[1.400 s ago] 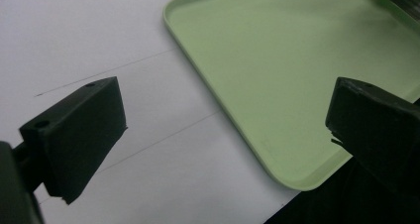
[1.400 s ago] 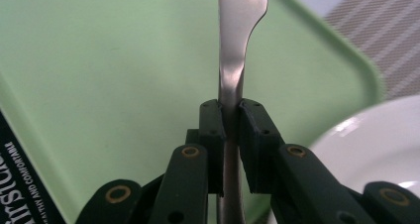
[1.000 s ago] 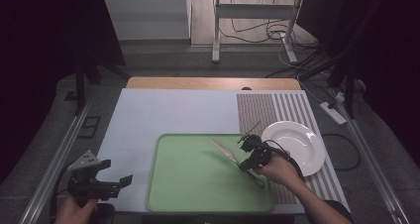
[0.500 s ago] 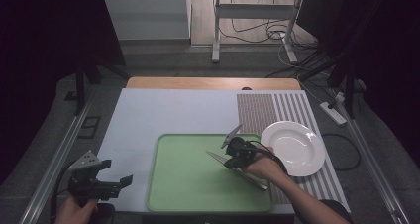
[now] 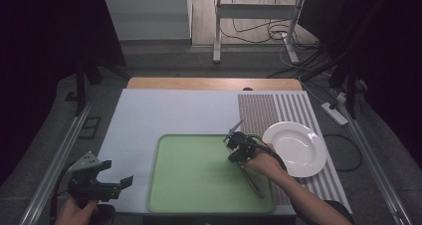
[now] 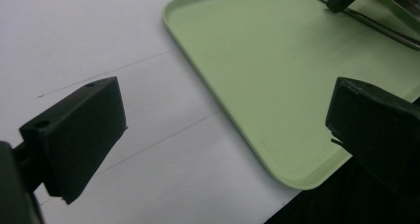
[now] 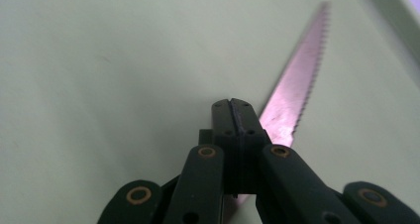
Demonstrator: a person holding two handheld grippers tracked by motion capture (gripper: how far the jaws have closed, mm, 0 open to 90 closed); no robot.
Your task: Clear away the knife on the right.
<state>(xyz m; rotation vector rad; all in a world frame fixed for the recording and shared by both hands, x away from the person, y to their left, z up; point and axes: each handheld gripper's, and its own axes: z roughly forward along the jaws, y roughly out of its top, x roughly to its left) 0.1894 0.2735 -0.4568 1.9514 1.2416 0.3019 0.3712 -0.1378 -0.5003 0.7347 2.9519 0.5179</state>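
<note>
A knife with a serrated blade (image 7: 297, 90) lies flat on the green tray (image 5: 194, 180). In the high view the knife (image 5: 253, 181) runs from under the person's right hand toward the tray's near right corner. My right gripper (image 5: 235, 146) is over the tray's right part, and in its own view the right gripper (image 7: 236, 107) has its jaws shut tight together. The blade passes underneath them, not between them. My left gripper (image 5: 115, 174) hovers open and holding nothing at the near left, beside the tray. The left gripper view shows the tray's corner (image 6: 292, 179).
A white plate (image 5: 294, 148) sits right of the tray on a striped mat (image 5: 271, 110). The tray rests on a white mat (image 5: 164, 113). Metal rails run along both table sides, and cables lie on the floor beyond.
The right gripper moved left and then back toward the tray's right side. The knife shifted with it, from the tray's upper middle toward the near right. The left gripper has stayed still.
</note>
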